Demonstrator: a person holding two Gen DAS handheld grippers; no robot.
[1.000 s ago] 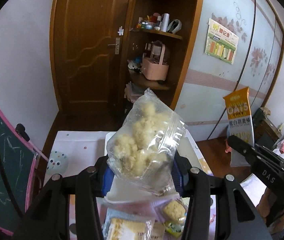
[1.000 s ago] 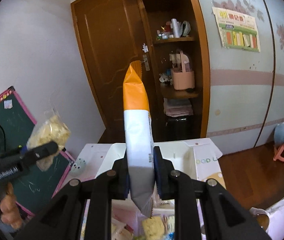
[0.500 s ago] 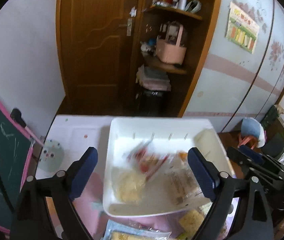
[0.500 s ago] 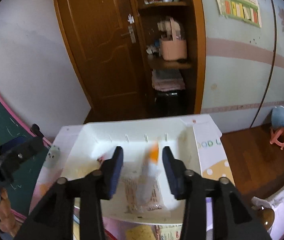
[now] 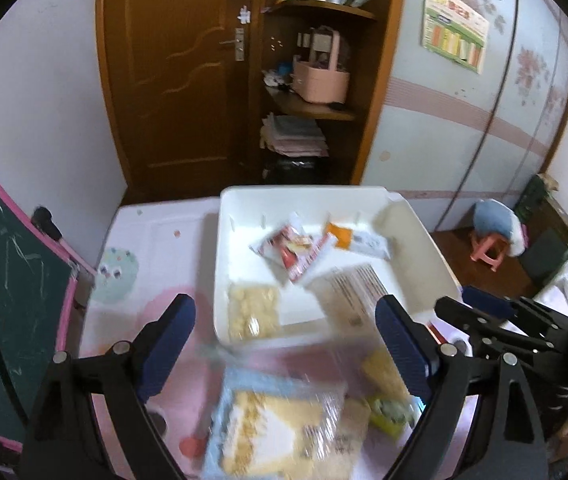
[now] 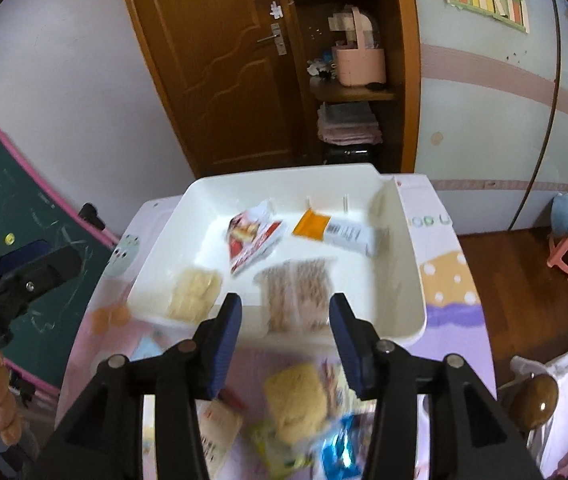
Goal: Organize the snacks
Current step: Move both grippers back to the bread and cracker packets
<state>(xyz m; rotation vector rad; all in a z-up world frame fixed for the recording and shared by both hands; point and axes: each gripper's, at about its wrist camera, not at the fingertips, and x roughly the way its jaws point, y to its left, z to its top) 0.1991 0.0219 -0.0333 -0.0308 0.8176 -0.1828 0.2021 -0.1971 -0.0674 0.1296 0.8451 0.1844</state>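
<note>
Snacks are split just now: four packets lie in the white plastic bin (image 6: 408, 280) on the pink desk (image 5: 188, 392), while a blurred heap of loose wrapped snacks (image 6: 296, 404) waits in front of it. Left tool (image 5: 284, 344) gapes wide and empty, right tool (image 6: 284, 324) is half apart, opening, nothing between. Next pick looks due: each must drop onto one packet and pinch it.

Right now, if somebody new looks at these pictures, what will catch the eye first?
The big white plastic bin at the table's far middle, holding an orange-and-white pouch and a red-and-white packet. Nearer lies a loose heap of snack packs, both empty grippers above it.
</note>
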